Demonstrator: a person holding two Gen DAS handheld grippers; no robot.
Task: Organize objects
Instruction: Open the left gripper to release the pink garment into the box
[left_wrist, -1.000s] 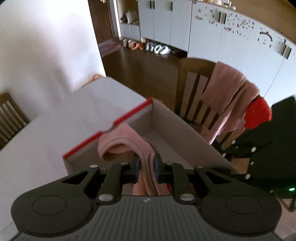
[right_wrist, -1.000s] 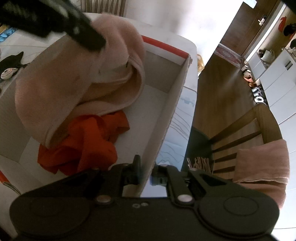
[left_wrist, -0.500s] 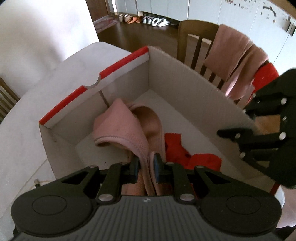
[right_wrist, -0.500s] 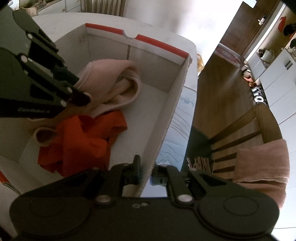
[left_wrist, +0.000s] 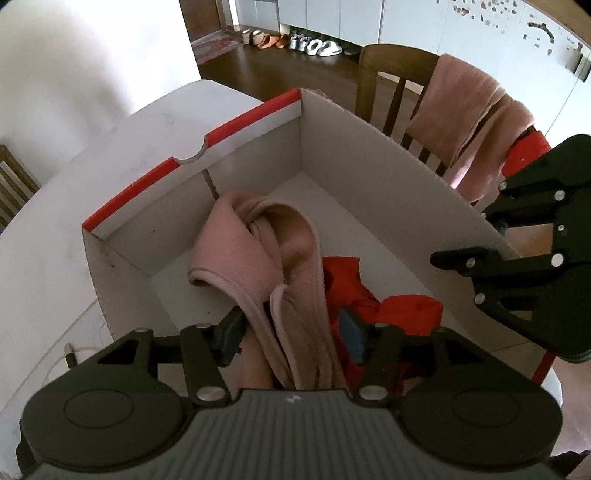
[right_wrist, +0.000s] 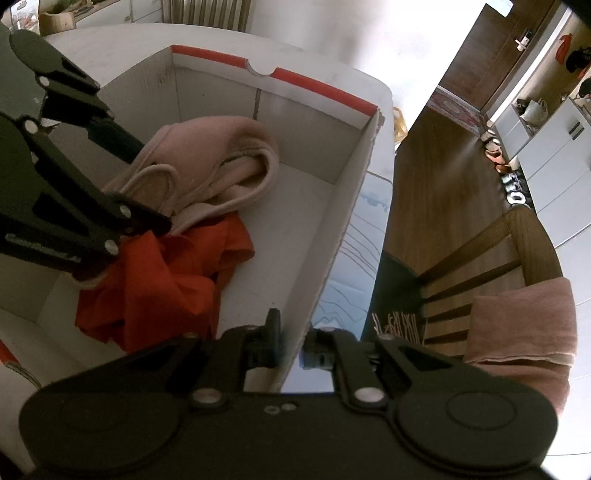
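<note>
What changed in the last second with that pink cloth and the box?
The left hand-held gripper lowered the pink cloth into the box and opened, letting go. The right hand-held gripper kept clamping the box wall; the red cloth stayed put.

Wooden chair (left_wrist: 384, 74), dark floor (right_wrist: 439, 192), white cabinets (left_wrist: 461, 26)

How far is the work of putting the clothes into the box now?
Done: the red garment and the pink garment both lie inside the cardboard box. In hand: the left gripper is open around the pink garment, not clamping it, and the right gripper is shut on the box wall. Left: a pink towel and something red hang on the chair, probably next.
</note>
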